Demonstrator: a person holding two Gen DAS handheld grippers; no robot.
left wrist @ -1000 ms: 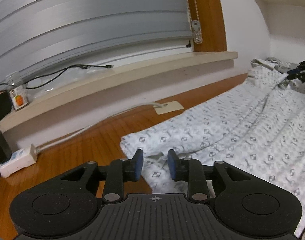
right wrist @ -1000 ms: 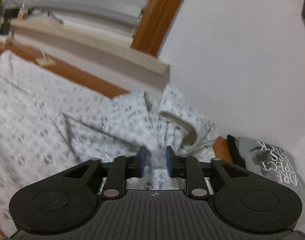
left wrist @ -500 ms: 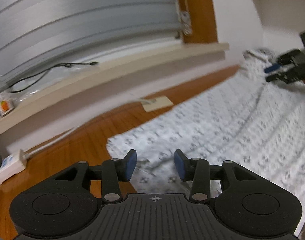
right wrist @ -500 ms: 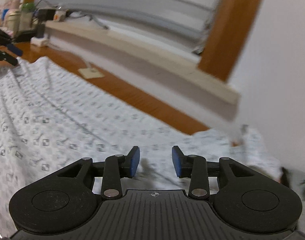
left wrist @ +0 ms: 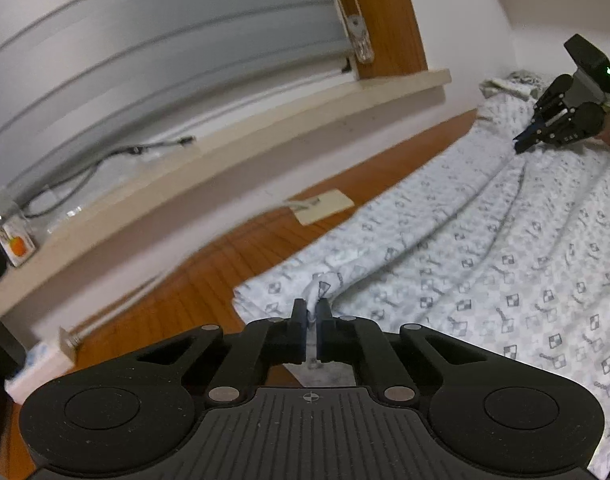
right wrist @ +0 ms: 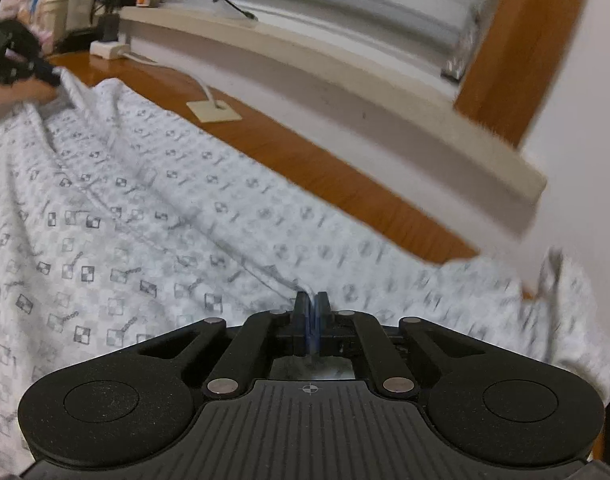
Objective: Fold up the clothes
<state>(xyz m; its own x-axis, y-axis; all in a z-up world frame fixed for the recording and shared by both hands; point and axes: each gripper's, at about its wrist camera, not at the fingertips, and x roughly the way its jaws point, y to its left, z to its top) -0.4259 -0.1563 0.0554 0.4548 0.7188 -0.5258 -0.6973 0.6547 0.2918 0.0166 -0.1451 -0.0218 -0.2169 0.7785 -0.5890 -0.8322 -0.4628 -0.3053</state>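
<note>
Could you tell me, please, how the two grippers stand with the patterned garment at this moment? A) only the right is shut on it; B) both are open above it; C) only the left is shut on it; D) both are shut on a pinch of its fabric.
D: the left gripper and the right gripper each have their jaws closed on a raised pinch of the patterned garment.

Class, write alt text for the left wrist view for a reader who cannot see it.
The left gripper is shut on the edge of a white patterned garment spread over a wooden floor. Far right, the right gripper pinches the same garment, below a window sill.
</note>
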